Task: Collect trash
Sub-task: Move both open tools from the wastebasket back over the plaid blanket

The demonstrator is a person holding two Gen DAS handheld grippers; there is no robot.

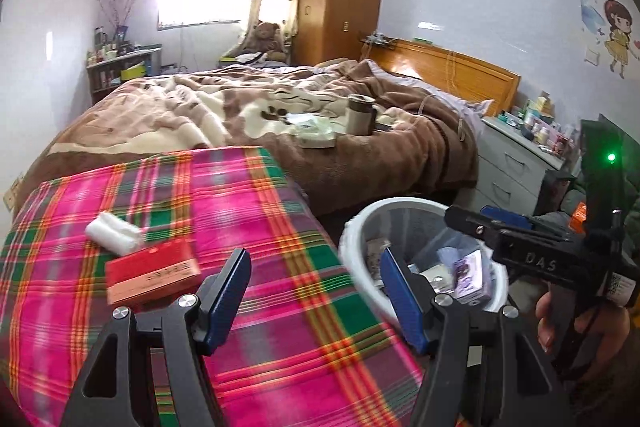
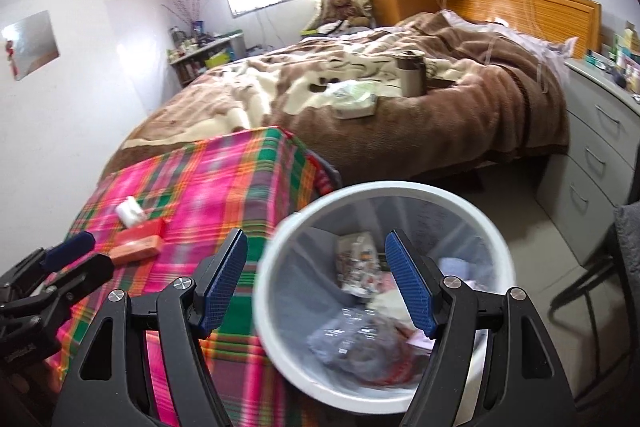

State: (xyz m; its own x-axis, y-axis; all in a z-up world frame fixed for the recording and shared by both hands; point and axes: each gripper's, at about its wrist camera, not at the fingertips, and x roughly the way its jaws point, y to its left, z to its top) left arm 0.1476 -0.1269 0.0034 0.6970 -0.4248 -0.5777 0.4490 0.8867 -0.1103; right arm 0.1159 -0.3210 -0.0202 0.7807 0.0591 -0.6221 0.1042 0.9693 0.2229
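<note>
White bin (image 2: 384, 195) holds trash beside plaid table (image 2: 224, 187).

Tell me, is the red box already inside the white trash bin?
No, the red box lies on the plaid cloth beside a white roll, outside the white trash bin.

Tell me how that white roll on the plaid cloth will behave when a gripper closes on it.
The white roll looks soft and wrinkled, so it would probably squash and weigh little. It lies on its side, so a nudge may roll it. The red box sits close beside it, perhaps touching, and might block that.
</note>
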